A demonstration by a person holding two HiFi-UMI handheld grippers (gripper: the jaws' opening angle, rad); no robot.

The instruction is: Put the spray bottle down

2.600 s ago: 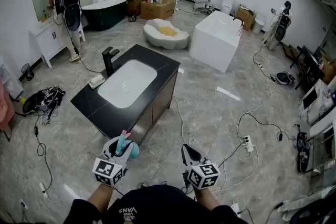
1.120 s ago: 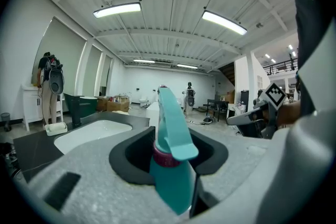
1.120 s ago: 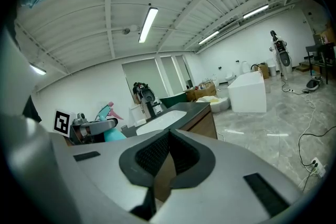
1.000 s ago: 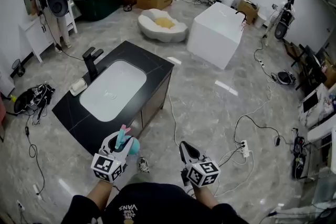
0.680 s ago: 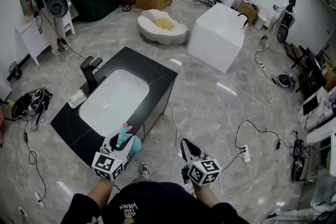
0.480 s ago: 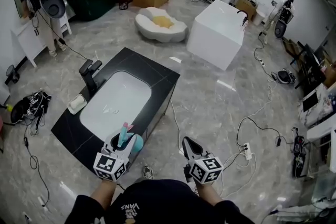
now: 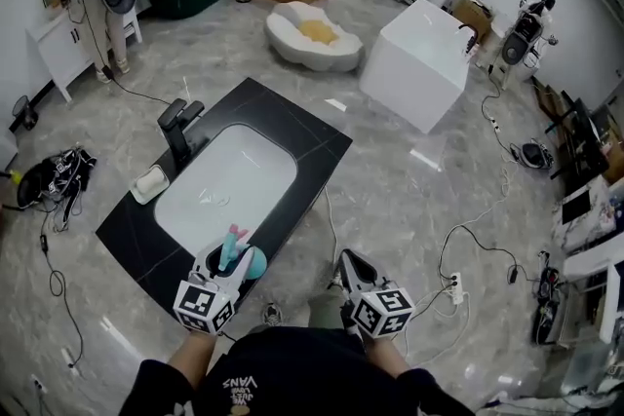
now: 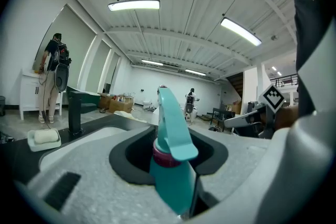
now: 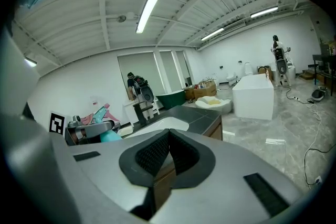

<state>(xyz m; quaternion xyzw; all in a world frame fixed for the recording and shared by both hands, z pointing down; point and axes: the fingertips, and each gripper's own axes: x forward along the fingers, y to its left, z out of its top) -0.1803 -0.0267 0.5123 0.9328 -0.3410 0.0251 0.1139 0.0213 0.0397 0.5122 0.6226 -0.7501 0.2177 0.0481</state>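
L claw [image 7: 222,266] pinching spray btl [image 8: 169,157] upright, at worktop [image 7: 304,128] near edge, prob. for set-down | R claw [image 9: 167,153] pressed together, empty

The person holds the left forearm [image 7: 183,363] and right forearm [image 7: 380,358] low and forward, side by side and apart. The left hand-held gripper [image 7: 226,260] points ahead, close to level, with its marker cube [image 7: 203,307] on the end nearest the body. Its jaws stand partly apart, clamped on a spray bottle [image 8: 170,176] that stands upright between them, trigger head above the jaws. The right hand-held gripper [image 7: 354,265], off to the left one's right, points ahead and a little downward. Its jaws meet at the tips, with nothing between them.
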